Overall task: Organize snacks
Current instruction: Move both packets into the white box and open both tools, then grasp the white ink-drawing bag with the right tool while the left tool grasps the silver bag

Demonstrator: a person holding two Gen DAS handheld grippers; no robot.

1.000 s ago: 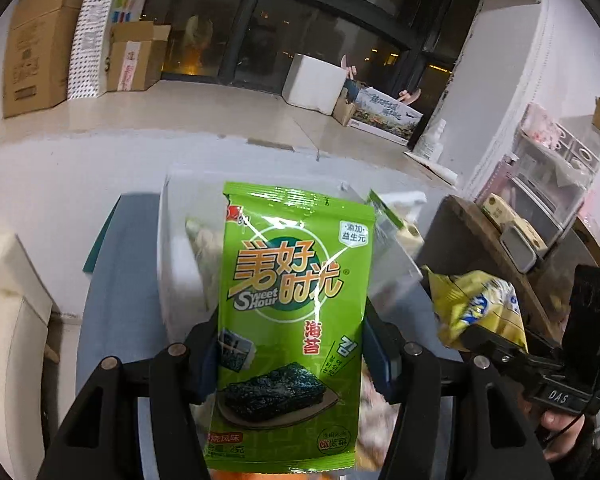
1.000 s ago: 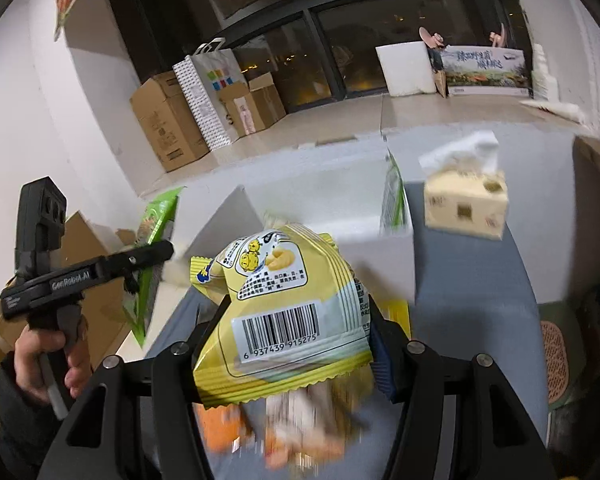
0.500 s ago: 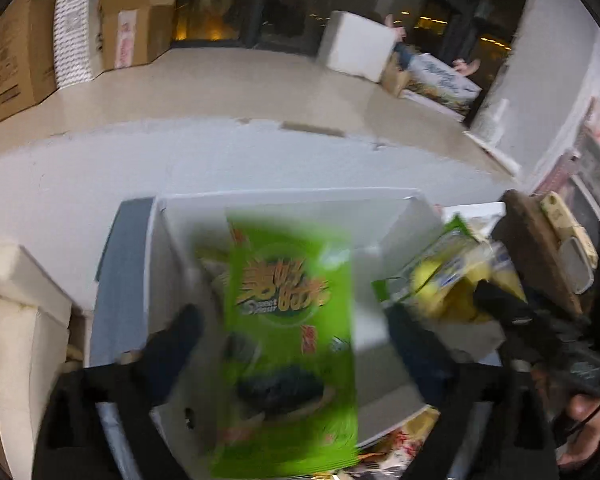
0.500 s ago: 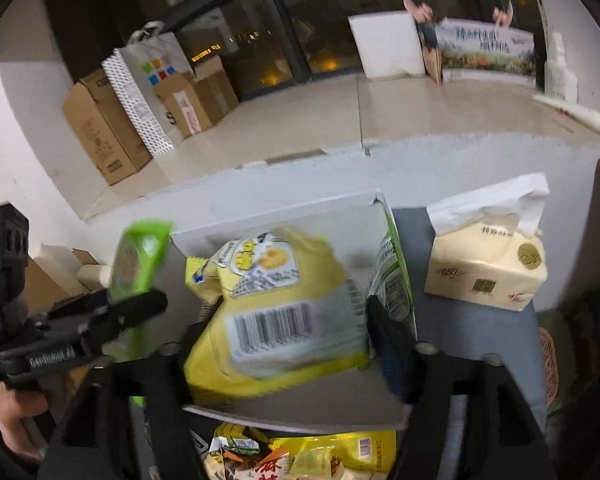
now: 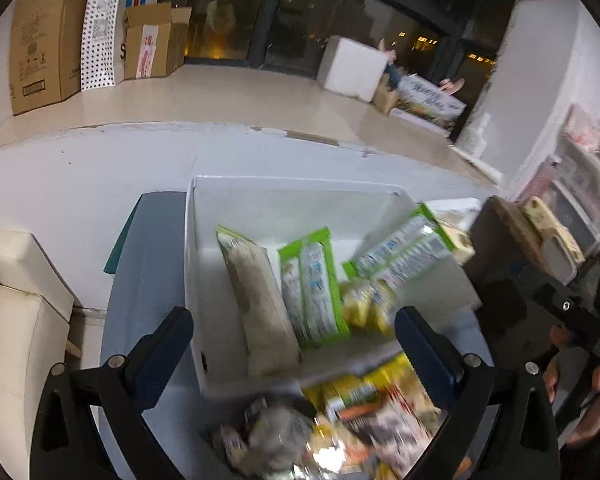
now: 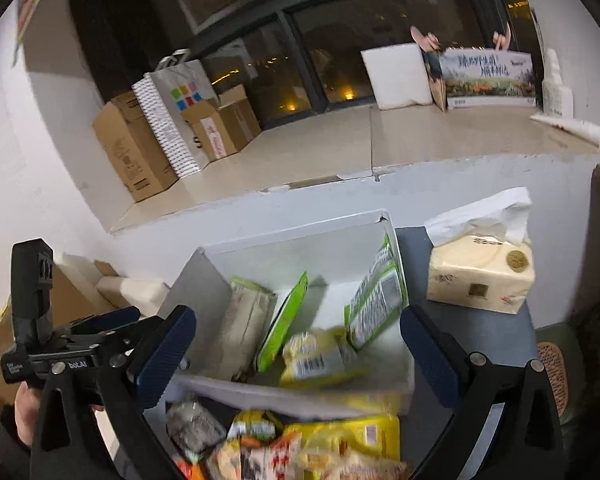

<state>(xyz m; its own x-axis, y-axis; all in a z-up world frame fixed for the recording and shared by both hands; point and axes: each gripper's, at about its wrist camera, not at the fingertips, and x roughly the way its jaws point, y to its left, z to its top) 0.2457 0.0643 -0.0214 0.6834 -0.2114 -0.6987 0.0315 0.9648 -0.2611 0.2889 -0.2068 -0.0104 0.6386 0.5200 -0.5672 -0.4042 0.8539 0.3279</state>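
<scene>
The left gripper (image 5: 292, 344) has just been opening: its fingers (image 5: 168, 344) stand spread wide with nothing between them, above the near edge of the white box (image 5: 300, 184). The right gripper (image 6: 298, 348) has likewise just been opening, and its fingers (image 6: 168, 348) are parted and empty over the same edge.

The step in hand looks like a release into the box, with both hands now free. The next move probably calls for dropping to the loose snack pile (image 6: 300, 444) on the worktop (image 5: 148, 280) just in front of the box, and for closing on one packet apiece without dragging its neighbours.

Inside the box a green seaweed packet (image 5: 312, 284) leans on edge near the middle, a pale grey-beige packet (image 5: 260, 300) stands just to its left, and a yellow packet (image 6: 320, 356) lies on the floor of the box. Another green packet (image 6: 376, 300) rests tilted against the right wall. The far part of the box is bare. A tissue pack (image 6: 480, 272) sits on the worktop beside the box's right wall, outside it.
</scene>
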